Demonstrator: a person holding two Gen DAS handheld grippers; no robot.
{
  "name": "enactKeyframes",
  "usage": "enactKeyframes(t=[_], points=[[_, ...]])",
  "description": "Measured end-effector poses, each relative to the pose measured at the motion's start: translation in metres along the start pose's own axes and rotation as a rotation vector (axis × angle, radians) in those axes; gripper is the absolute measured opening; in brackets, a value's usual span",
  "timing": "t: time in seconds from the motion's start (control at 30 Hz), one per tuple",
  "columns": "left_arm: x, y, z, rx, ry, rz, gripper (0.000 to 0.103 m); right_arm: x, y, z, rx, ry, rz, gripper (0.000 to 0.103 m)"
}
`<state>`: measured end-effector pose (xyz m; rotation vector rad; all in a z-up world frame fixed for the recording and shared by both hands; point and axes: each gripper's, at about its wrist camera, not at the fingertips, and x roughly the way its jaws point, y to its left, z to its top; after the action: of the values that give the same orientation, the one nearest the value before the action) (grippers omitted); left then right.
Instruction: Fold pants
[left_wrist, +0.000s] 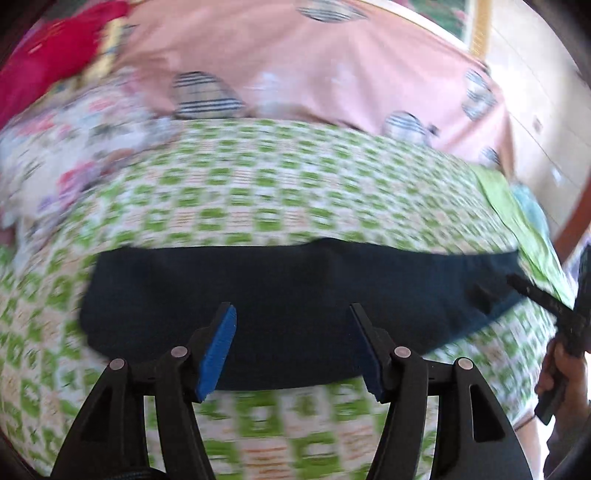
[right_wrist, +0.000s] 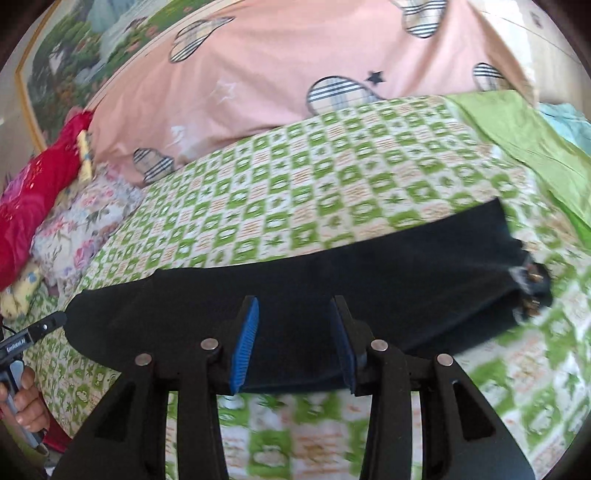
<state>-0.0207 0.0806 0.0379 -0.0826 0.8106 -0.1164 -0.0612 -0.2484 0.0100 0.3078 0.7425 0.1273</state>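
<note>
Dark navy pants lie flat in a long folded strip across a green-and-white checked bed cover. My left gripper is open, its blue pads above the near edge of the pants, holding nothing. In the right wrist view the same pants run from left to right, with the waist end and its small metal fittings at the right. My right gripper is open and empty above the pants' near edge. Each view shows the other gripper at its edge: the right gripper's finger and the left gripper's finger.
A pink duvet with striped hearts lies at the back of the bed. A floral pillow and red cloth sit at the left. A plain green sheet covers the right side. White cupboards stand beyond the bed.
</note>
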Motion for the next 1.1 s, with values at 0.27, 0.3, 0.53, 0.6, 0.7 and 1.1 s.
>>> enactKeyframes(t=[0.27,0.3,0.53,0.6,0.7,1.1], points=[[0.026,-0.079,0.008,0.151,0.062,-0.093,0.063,-0.025,-0.058,-0.018,0.122,-0.018,-0.069,0.042],[0.029,-0.085,0.009,0.163,0.067,-0.098,0.064,-0.026,-0.062,-0.02,0.132,-0.018,-0.072,0.043],[0.046,-0.121,0.019,0.223,0.099,-0.145,0.068,-0.03,-0.084,-0.026,0.19,-0.034,-0.069,0.046],[0.051,-0.133,0.02,0.247,0.111,-0.167,0.068,-0.03,-0.087,-0.023,0.194,-0.04,-0.067,0.046],[0.056,-0.15,0.019,0.292,0.12,-0.182,0.068,-0.031,-0.092,-0.022,0.208,-0.047,-0.069,0.048],[0.089,-0.198,0.03,0.404,0.158,-0.213,0.068,-0.024,-0.108,-0.016,0.293,-0.059,-0.076,0.06]])
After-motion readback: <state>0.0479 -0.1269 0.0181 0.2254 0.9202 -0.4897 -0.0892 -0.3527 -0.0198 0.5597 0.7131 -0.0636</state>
